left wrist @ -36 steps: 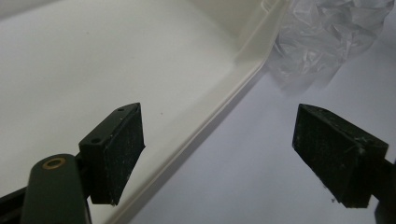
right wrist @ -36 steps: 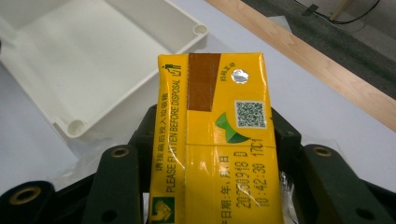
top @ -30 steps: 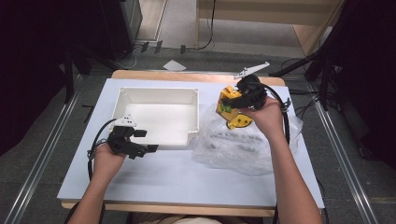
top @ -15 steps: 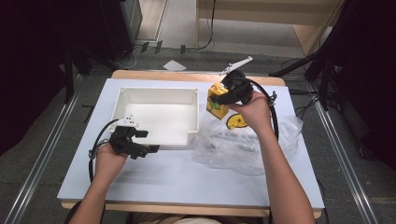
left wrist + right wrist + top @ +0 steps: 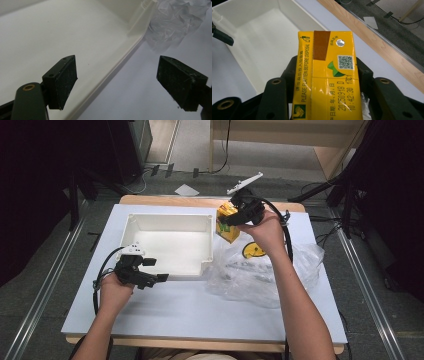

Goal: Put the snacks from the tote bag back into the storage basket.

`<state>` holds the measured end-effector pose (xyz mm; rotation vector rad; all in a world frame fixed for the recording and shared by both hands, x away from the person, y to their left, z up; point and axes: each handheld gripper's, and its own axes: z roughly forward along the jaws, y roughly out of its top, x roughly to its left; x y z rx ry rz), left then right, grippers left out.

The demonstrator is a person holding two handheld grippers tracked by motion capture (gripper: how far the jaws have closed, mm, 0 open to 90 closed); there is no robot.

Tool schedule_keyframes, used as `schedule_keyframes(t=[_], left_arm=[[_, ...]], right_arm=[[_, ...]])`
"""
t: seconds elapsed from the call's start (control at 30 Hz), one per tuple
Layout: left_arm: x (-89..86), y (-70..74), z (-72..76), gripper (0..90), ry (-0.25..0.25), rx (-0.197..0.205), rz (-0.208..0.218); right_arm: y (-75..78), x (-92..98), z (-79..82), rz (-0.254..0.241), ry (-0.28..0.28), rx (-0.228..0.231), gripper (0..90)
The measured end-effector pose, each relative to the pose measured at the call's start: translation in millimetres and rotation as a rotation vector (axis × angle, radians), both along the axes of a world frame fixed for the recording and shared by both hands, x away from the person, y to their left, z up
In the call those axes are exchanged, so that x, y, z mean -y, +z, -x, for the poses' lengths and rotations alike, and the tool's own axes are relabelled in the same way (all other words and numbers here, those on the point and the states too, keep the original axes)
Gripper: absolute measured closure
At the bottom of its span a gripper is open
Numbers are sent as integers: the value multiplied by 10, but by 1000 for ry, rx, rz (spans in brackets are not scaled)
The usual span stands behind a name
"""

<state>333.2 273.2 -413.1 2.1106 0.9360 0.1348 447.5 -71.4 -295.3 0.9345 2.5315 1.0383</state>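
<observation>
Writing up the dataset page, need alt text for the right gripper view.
A yellow drink carton is clamped between the right claw's two black jaws, its printed top facing the camera. Beyond it sits an empty white plastic bin on a white table with a wooden edge.

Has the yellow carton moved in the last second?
Yes. The yellow carton, clamped in the right gripper, has shifted left and away from the person, off the plastic bag toward the right wall of the white bin.

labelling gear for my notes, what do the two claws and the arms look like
Both are black two-jaw tools. The left claw has flat rectangular black pads, a brass-coloured rivet and a looping black cable. The right claw carries a grey plate and its own black cable. The forearms are bare, no sleeves visible.
</observation>
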Motion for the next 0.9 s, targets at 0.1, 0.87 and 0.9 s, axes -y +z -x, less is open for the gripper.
schedule_keyframes(t=[0.1,0.87,0.9], left_arm=[[-37,-20,-8,175,12,-3,8],[-89,-48,6,175,5,16,-2],[-91,-47,6,175,6,20,1]], right_arm=[[32,-34,-15,6,-1,2,529],[145,-399,-129,18,54,8,529],[141,-417,-137,19,60,9,529]])
